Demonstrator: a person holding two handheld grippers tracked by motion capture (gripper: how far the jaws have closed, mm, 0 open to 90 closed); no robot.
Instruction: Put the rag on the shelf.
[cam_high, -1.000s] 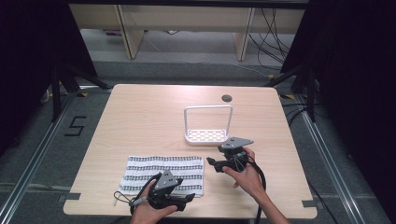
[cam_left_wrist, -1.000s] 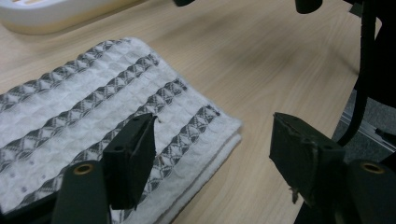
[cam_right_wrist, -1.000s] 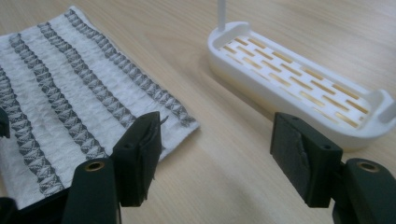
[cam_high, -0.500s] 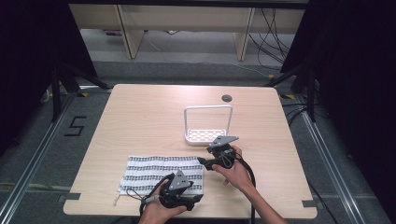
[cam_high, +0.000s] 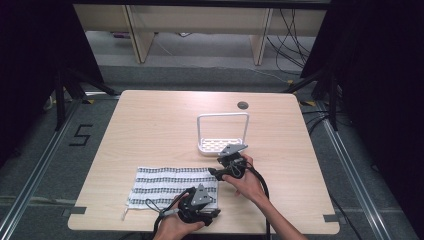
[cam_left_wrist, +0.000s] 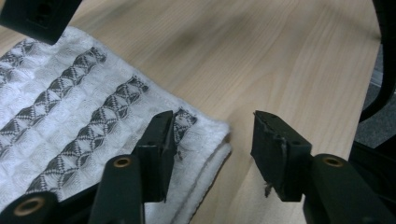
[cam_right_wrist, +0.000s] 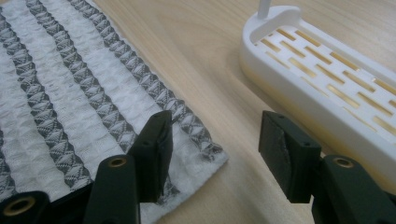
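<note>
A white towel (cam_high: 170, 185) with dark patterned stripes lies flat near the table's front edge. My left gripper (cam_high: 214, 212) is at its near right corner. In the left gripper view the towel (cam_left_wrist: 70, 107) lies under one jaw and bare wood under the other, and this gripper (cam_left_wrist: 212, 140) is open around the corner. My right gripper (cam_high: 213, 172) sits at the towel's far right corner. In the right gripper view it (cam_right_wrist: 215, 149) is open, one jaw over the towel (cam_right_wrist: 70, 102), the corner between the jaws.
A white slotted rack (cam_high: 222, 145) with a tall loop handle stands just behind the right gripper, close to its outer jaw (cam_right_wrist: 327, 70). A round cable hole (cam_high: 243, 105) is at the table's back. The table's front edge (cam_high: 200, 231) is close to the left hand.
The left gripper has slid right along the towel's near edge to its corner. The right gripper has moved left and nearer, from beside the rack to the towel's far right corner.
</note>
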